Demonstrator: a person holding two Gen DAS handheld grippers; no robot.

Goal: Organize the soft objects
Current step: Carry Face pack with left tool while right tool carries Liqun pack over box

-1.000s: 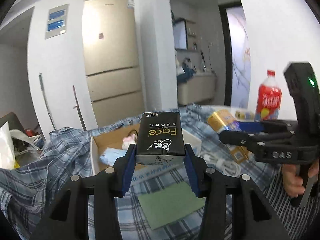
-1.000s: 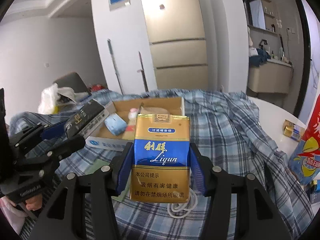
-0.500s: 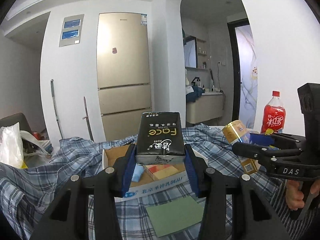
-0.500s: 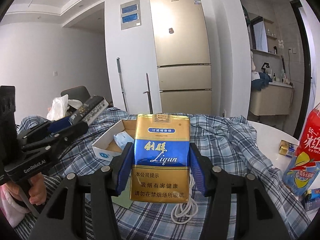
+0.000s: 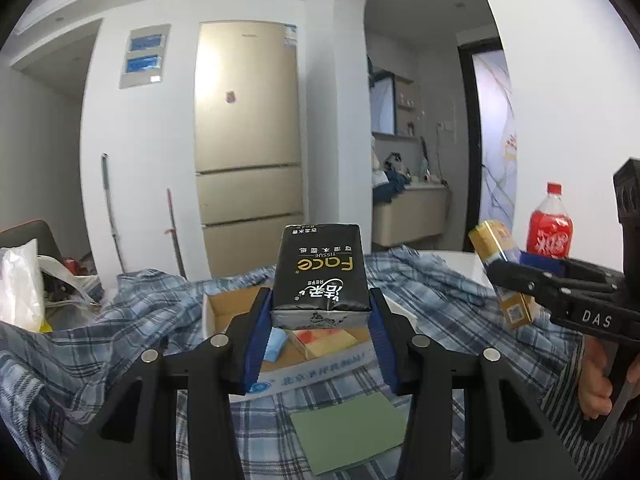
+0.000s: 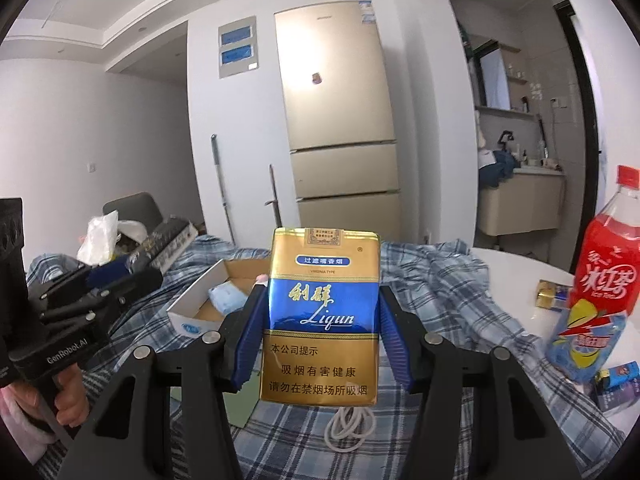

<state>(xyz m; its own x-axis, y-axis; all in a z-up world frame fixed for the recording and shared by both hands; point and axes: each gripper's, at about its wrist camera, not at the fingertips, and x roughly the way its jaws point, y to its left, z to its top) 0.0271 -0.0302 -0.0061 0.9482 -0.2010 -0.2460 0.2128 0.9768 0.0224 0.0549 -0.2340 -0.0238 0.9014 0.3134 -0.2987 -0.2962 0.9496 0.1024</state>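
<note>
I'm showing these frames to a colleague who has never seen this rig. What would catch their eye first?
Probably the gold-and-blue cigarette pack, clamped upright in the right gripper and filling the middle of its view. Next, the black tissue pack held in the left gripper above the open cardboard box on the plaid cloth. A red drink bottle stands far right.

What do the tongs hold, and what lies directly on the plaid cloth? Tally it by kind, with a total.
Black plastic tissue pack, left tongs: 1
Gold-and-blue cigarette pack, right tongs: 1
Open cardboard box: 1
Green paper sheet: 1
Coiled white cable: 1
Total: 5
</note>
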